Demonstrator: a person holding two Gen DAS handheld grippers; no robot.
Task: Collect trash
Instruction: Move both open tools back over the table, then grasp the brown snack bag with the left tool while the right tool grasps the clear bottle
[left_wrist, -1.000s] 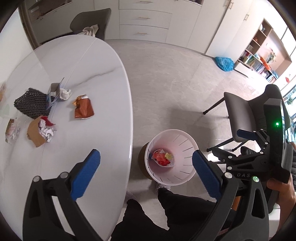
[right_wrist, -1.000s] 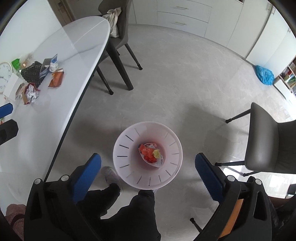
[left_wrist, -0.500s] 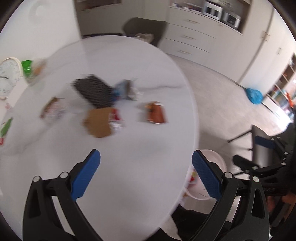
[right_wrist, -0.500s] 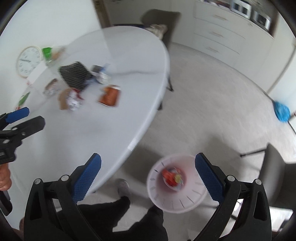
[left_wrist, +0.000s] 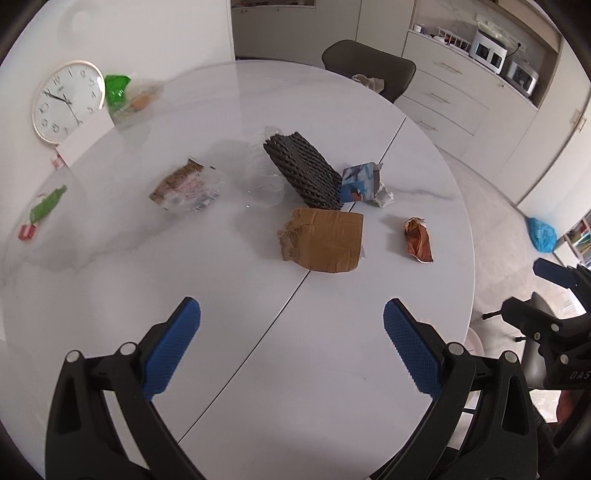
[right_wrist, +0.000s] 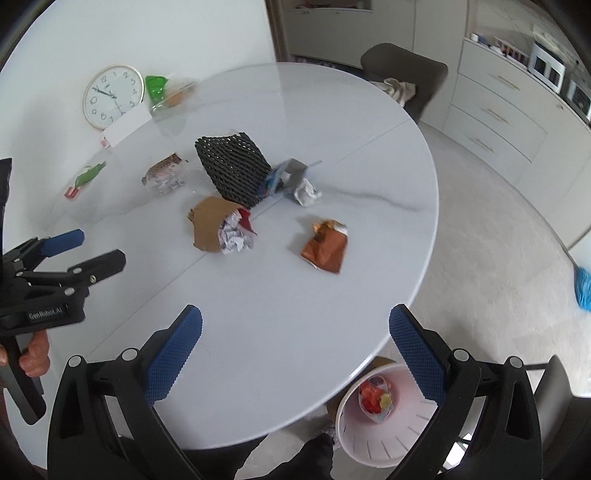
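Left wrist view first: the left gripper (left_wrist: 291, 332) hangs above the near half of the white table (left_wrist: 129, 266), its blue-padded jaws spread wide and holding nothing. At 12 o'clock from it lies a torn brown cardboard piece (left_wrist: 323, 243); just past that sits a black mesh sleeve (left_wrist: 301, 171), with a small blue carton (left_wrist: 360, 182) touching the sleeve at 3 o'clock. An orange foil wrapper (left_wrist: 417, 240) lies apart at 1 o'clock, and a clear crumpled packet (left_wrist: 184, 186) at 11 o'clock. The right gripper (left_wrist: 554, 295) shows at the 3 o'clock edge, off the table. A second ago this camera looked down past the table edge into the bin; now it faces the litter across the tabletop.

Right wrist view: the right gripper (right_wrist: 295, 339) is also released and empty, poised over the table's near edge. The pink-white bin (right_wrist: 388, 439) stands on the floor at 5 o'clock, partly under the rim, with a red and yellow wrapper (right_wrist: 375, 400) inside. The foil wrapper (right_wrist: 325, 247) lies at 12 o'clock, the cardboard (right_wrist: 208, 221) with crumpled paper (right_wrist: 236, 236) against it at 11 o'clock. At 9 o'clock a hand (right_wrist: 35, 350) grips the left tool (right_wrist: 85, 247), jaws parted. A second earlier the bin sat centred between these jaws.
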